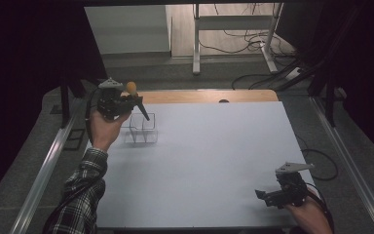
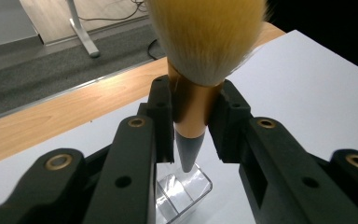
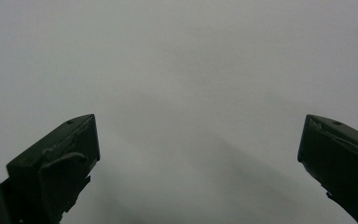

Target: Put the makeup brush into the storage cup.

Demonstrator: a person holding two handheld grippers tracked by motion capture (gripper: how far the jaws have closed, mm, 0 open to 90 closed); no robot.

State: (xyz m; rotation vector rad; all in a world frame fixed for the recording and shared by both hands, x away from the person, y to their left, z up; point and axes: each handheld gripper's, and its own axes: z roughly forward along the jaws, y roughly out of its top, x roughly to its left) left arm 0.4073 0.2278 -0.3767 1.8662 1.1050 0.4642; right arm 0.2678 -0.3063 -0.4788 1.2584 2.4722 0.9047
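A: Starting at the left, what is the left gripper [image 1: 126, 103] doing?

B: It is clamping one makeup brush [image 2: 200, 70]. Both jaws are pressing on the copper-coloured collar, with the yellow bristle tuft rising above them and the grey pointed handle hanging below.

A: What is sitting under that handle?

B: One clear plastic organiser [image 1: 141, 128], divided into compartments, is standing on the white table [image 1: 214, 161]. In the left gripper view the handle tip is pointing down just over one of its open compartments [image 2: 182, 191]; I cannot tell whether it is touching the rim.

A: How many brushes are you counting?

B: Just the one, and it is sitting between the left jaws, tilted so the handle slants down toward the organiser.

A: And moving across to the right?

B: The right gripper [image 1: 269, 195] is resting well apart from the organiser, at the near right corner of the table. Its two jaws are standing wide apart in the right gripper view, with bare white surface between them.
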